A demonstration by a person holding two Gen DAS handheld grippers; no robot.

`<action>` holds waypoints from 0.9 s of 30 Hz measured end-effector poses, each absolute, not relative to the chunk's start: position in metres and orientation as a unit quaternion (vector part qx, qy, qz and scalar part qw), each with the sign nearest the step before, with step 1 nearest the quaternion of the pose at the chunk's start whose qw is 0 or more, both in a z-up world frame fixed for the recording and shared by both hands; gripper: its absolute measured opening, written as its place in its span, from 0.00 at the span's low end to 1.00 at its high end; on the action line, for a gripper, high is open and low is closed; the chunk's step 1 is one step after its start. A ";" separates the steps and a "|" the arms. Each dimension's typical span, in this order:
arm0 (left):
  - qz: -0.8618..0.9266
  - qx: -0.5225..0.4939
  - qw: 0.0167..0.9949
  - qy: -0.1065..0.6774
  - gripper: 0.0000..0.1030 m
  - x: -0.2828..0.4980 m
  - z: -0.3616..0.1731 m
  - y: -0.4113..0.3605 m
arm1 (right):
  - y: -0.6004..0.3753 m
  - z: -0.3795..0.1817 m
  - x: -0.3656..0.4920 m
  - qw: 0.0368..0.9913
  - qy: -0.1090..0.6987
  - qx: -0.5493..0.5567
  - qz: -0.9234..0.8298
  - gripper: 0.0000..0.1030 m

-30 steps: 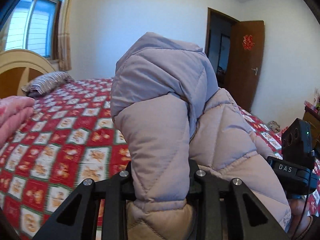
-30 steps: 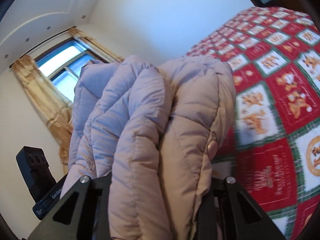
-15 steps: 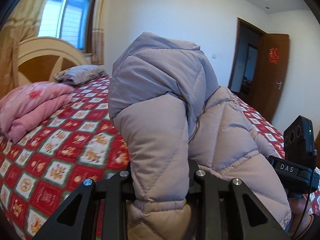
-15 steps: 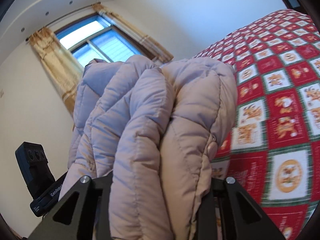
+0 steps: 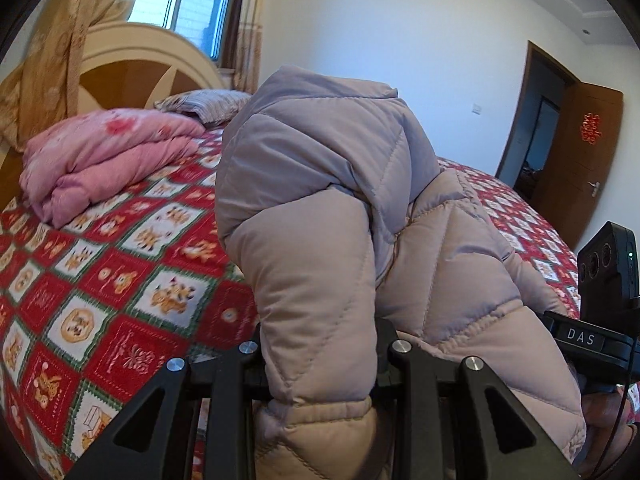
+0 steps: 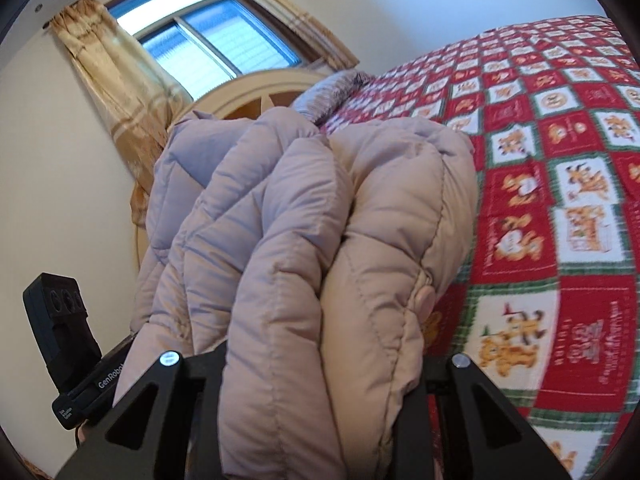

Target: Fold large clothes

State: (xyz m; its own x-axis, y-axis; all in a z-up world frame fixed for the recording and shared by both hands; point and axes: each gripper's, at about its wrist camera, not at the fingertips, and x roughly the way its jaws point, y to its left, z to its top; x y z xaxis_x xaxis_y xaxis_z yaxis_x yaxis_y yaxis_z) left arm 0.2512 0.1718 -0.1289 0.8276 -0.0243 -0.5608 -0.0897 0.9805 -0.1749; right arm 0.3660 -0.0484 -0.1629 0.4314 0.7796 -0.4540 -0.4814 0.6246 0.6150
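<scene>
A puffy beige-lilac quilted down jacket (image 5: 328,208) is bunched up and held above the bed. My left gripper (image 5: 320,356) is shut on a thick fold of it; the fingertips are hidden by the fabric. My right gripper (image 6: 320,364) is shut on several stacked folds of the same jacket (image 6: 312,216), with a snap button showing on the right fold. Each gripper's black body shows in the other's view, the right one (image 5: 600,304) and the left one (image 6: 64,344), close beside the bundle.
The bed has a red, white and green patchwork quilt (image 5: 100,280). A folded pink blanket (image 5: 104,160) and a striped pillow (image 5: 200,100) lie by the cream headboard (image 5: 132,60). A curtained window (image 6: 208,44) is behind; a brown door (image 5: 580,160) stands open at the right.
Both grippers have swung with the jacket toward the headboard; the pink blanket, window and headboard have come further into view. The grips on the jacket are unchanged.
</scene>
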 end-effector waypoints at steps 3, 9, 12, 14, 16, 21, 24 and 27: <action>0.023 -0.104 0.947 0.302 0.29 0.253 -0.138 0.184 | -0.037 -0.171 0.368 0.822 0.378 0.187 0.383 0.28; 0.033 -0.113 0.943 0.312 0.29 0.258 -0.152 0.200 | -0.016 -0.179 0.371 0.827 0.389 0.153 0.375 0.28; 0.039 -0.118 0.940 0.317 0.30 0.260 -0.158 0.206 | -0.007 -0.181 0.372 0.833 0.395 0.130 0.365 0.28; 0.046 -0.119 0.939 0.320 0.31 0.261 -0.163 0.210 | 0.000 -0.182 0.371 0.838 0.399 0.109 0.356 0.28; 0.051 -0.116 0.939 0.321 0.31 0.262 -0.166 0.212 | 0.007 -0.184 0.370 0.844 0.401 0.090 0.345 0.28; 0.057 -0.117 0.938 0.322 0.32 0.262 -0.171 0.215 | 0.016 -0.190 0.368 0.853 0.409 0.057 0.321 0.28; 0.062 -0.113 0.938 0.323 0.33 0.263 -0.173 0.216 | 0.021 -0.193 0.368 0.856 0.413 0.039 0.308 0.28; 0.068 -0.112 0.937 0.325 0.35 0.263 -0.175 0.217 | 0.025 -0.194 0.369 0.859 0.416 0.027 0.299 0.28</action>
State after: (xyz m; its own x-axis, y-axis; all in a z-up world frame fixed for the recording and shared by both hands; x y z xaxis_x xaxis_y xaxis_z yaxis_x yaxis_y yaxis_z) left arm 0.2629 0.2168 -0.1751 0.7801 0.0543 -0.6232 -0.1991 0.9660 -0.1651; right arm 0.3694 0.0254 -0.1944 0.4757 0.5360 -0.6974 -0.4909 0.8197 0.2952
